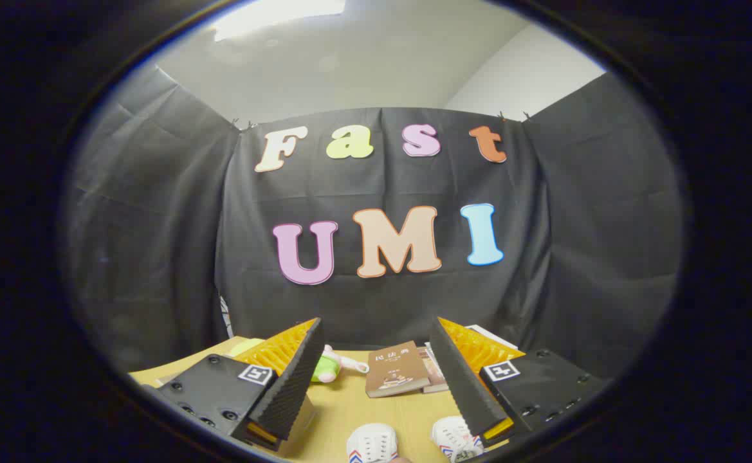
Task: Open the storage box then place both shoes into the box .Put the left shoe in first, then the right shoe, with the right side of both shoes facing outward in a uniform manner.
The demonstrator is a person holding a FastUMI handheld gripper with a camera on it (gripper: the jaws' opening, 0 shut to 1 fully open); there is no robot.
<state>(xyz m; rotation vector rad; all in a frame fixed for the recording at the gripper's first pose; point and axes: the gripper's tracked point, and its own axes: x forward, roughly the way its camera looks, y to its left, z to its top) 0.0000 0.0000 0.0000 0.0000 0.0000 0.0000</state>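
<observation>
My gripper (376, 334) is held above a wooden table (356, 411), its two fingers spread wide apart with nothing between them. Low between the fingers, close to me, the toes of two white shoes peek up: one shoe (372, 444) sits near the middle, the other shoe (456, 438) lies right beside the right finger (462, 379). Both shoes have red and blue marks on them. Their rear parts are hidden. I see no storage box.
Beyond the fingers, a brown book (396, 368) lies on the table with more books (437, 376) stacked behind it. A small green and pink toy (330, 368) rests next to the left finger. The black cloth wall stands right behind the table.
</observation>
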